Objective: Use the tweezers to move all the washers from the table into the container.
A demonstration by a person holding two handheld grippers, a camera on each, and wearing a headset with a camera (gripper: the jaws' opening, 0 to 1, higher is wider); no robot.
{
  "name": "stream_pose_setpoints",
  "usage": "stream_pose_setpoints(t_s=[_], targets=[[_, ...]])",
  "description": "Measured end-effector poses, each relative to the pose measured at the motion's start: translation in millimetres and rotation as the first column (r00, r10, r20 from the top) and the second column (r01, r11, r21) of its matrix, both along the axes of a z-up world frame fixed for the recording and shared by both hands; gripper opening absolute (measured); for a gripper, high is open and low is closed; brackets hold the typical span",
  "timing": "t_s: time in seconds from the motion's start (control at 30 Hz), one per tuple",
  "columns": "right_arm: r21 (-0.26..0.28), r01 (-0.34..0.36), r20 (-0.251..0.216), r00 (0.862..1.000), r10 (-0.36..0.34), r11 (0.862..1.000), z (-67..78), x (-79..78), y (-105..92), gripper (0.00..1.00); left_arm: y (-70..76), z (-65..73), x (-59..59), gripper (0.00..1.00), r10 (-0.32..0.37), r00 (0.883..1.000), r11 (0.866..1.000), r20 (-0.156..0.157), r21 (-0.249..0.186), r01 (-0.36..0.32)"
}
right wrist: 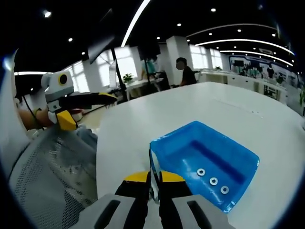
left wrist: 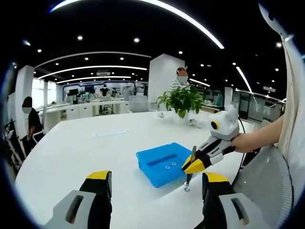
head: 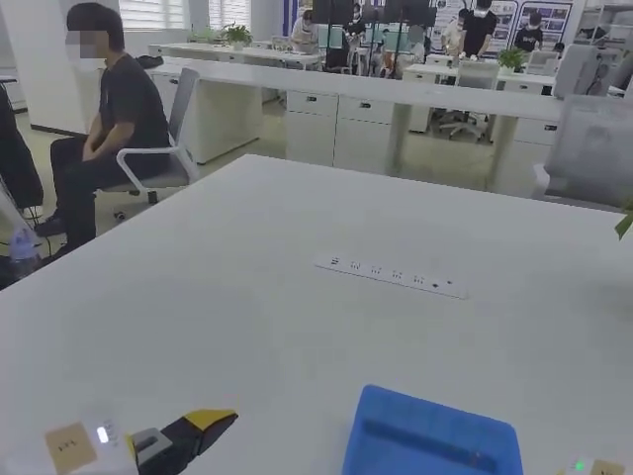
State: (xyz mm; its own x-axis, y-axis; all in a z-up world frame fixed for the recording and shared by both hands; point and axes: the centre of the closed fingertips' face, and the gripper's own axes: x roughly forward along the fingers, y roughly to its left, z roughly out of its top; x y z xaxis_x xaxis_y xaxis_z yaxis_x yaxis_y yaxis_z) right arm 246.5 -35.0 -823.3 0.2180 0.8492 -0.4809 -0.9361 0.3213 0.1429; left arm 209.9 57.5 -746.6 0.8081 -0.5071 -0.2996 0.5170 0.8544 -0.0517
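Washers (right wrist: 213,181) lie three in a row inside the blue container (right wrist: 174,136), just ahead and right of my right gripper (right wrist: 153,180), whose jaws pinch the tweezers (right wrist: 151,162). The tweezers stand near upright, tips down beside the container's near corner. My left gripper (left wrist: 157,179) gapes empty, farther off.

Head view: bright, flat office light, windows (head: 163,12) at 11 o'clock. White bench (head: 247,297) near washed out, shadows faint. Frame soft overall; blue container (head: 432,435) at 6 o'clock smeared by motion blur. Both gripper views: heavy fisheye bend toward edges, ceiling dark with small spot lights, light strip (left wrist: 190,21) curving at 1 o'clock. Right gripper view: windows blown out at 10 o'clock, tweezers (right wrist: 152,174) at 6 o'clock out of focus, mesh chair (right wrist: 52,181) at 8 o'clock blurry.
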Motion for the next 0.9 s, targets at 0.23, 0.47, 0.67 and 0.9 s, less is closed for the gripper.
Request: stream_pose_setpoints(t_s=[0.23,0.47,0.67,0.9], targets=[[-0.031,-0.013,0.042,0.999,0.014,0.999,-0.9,-2.2,-1.5,0.02,-0.1,0.2,-0.2,0.78,-0.002,1.000,1.000,0.000,0.000,0.002],[0.072,0.030,-0.021,0.999,-0.029,0.997,21.4,0.4,0.5,0.02,0.7,1.3,0.1,0.79,0.003,1.000,1.000,0.004,-0.004,-0.003],[0.114,0.034,-0.033,0.999,-0.030,0.993,39.4,3.4,3.6,0.02,0.9,1.6,0.1,0.78,0.003,1.000,1.000,0.005,-0.004,-0.003],[0.157,0.041,-0.037,0.999,-0.036,0.987,57.4,10.3,5.8,0.03,1.9,3.1,0.6,0.78,0.011,1.000,1.000,0.009,-0.009,-0.011]])
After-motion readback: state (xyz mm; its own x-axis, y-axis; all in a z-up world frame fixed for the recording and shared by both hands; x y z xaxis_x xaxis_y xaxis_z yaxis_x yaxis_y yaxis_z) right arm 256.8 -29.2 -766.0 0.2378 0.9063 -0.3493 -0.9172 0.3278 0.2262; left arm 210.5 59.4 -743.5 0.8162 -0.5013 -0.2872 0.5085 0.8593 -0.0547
